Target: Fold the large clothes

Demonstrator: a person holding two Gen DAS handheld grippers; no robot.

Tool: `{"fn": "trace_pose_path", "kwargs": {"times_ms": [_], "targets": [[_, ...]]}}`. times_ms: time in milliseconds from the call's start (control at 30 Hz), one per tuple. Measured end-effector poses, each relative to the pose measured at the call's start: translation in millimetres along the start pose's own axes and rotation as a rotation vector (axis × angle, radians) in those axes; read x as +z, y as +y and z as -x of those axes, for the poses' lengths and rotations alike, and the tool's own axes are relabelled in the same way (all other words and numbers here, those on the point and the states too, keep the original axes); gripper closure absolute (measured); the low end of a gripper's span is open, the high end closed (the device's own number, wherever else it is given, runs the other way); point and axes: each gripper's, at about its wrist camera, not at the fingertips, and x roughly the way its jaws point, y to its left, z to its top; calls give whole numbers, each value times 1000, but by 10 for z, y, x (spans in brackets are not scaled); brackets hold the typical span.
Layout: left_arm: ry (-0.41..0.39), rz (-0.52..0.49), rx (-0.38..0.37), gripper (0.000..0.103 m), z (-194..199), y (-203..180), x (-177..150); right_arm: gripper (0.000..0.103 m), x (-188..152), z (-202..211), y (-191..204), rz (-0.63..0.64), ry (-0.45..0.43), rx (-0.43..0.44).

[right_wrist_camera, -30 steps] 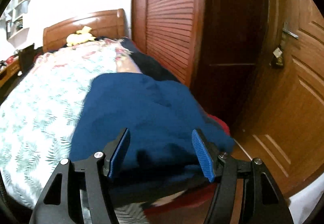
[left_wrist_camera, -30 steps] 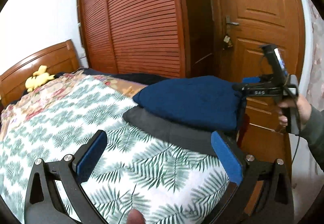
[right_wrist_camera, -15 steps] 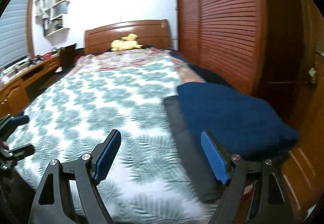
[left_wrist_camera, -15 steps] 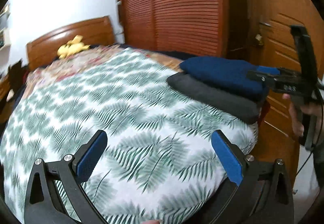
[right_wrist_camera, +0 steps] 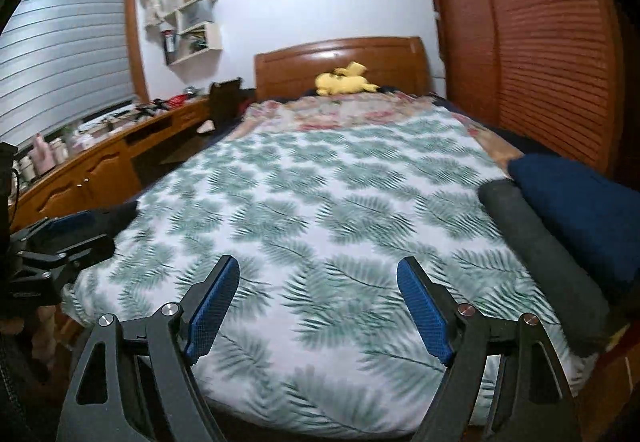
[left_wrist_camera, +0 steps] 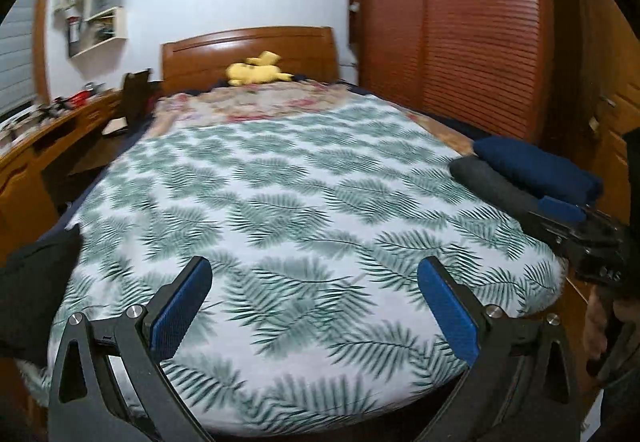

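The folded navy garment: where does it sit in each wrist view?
Left wrist: navy garment at the right edge, on a folded grey garment.
Right wrist: it lies far right, atop the grey one.
Shared landmark: yellow plush toy at the headboard.

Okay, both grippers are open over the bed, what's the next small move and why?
Probably swing the left gripper toward the black garment at the bed's left edge and pinch an edge. The navy and grey garments already lie folded and stacked at the right; the right gripper is open and holds nothing, and the leaf-print sheet offers bare folding space.
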Motion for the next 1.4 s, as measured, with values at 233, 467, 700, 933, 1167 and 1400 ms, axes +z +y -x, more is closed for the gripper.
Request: {"fn": "trace_pose_path", "kwargs": {"times_ms": [233, 467, 700, 933, 1167, 1400], "targets": [[-56, 57, 74, 0, 303, 336, -59, 21, 13, 180, 320, 45, -60, 35], [-100, 79, 96, 0, 519, 461, -92, 20, -94, 87, 328, 62, -75, 41], [-119, 81, 100, 0, 600, 501, -95, 21, -145, -337, 279, 72, -87, 35], [-122, 84, 102, 0, 617, 516, -98, 20, -155, -436, 275, 85, -85, 29], [-122, 83, 106, 0, 618, 517, -97, 21, -136, -483, 280, 86, -83, 33], [-130, 74, 103, 0, 670, 474, -87, 20, -114, -534, 263, 80, -85, 35]]}}
